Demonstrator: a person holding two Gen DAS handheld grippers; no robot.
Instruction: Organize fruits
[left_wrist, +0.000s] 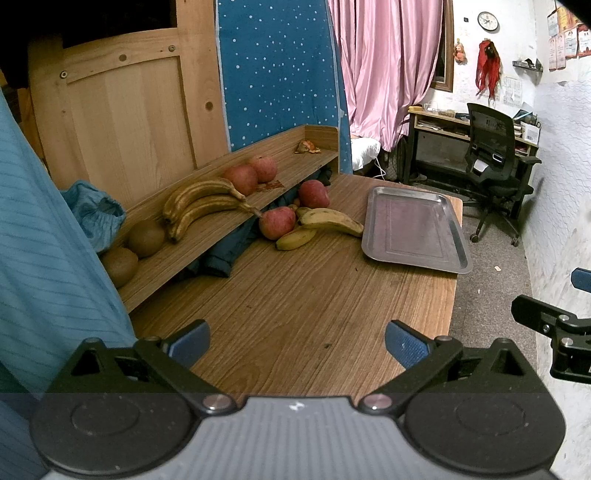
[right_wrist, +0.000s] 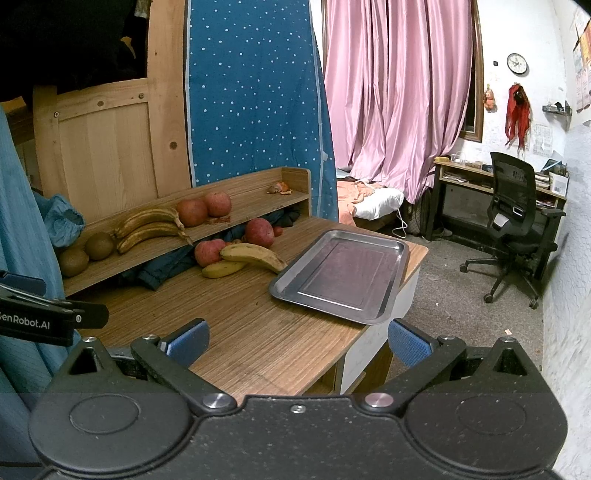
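An empty steel tray (left_wrist: 413, 229) (right_wrist: 343, 275) lies at the table's far right corner. On the tabletop left of it rest two yellow bananas (left_wrist: 330, 220) (right_wrist: 255, 254) and two red apples (left_wrist: 277, 222) (right_wrist: 259, 232). The raised shelf (left_wrist: 221, 236) (right_wrist: 236, 199) carries two brown bananas (left_wrist: 203, 203) (right_wrist: 149, 225), two more apples (left_wrist: 240, 179) (right_wrist: 192, 212) and two kiwis (left_wrist: 146, 238) (right_wrist: 99, 245). My left gripper (left_wrist: 297, 345) is open over the near table, holding nothing. My right gripper (right_wrist: 297, 345) is open above the table's front right edge, also holding nothing.
Dark clothing (left_wrist: 229, 247) is stuffed under the shelf. Fruit peel (left_wrist: 306, 147) lies at the shelf's far end. Blue fabric (left_wrist: 55, 277) hangs close on the left. An office chair (right_wrist: 517, 221) and a desk stand on the carpet to the right.
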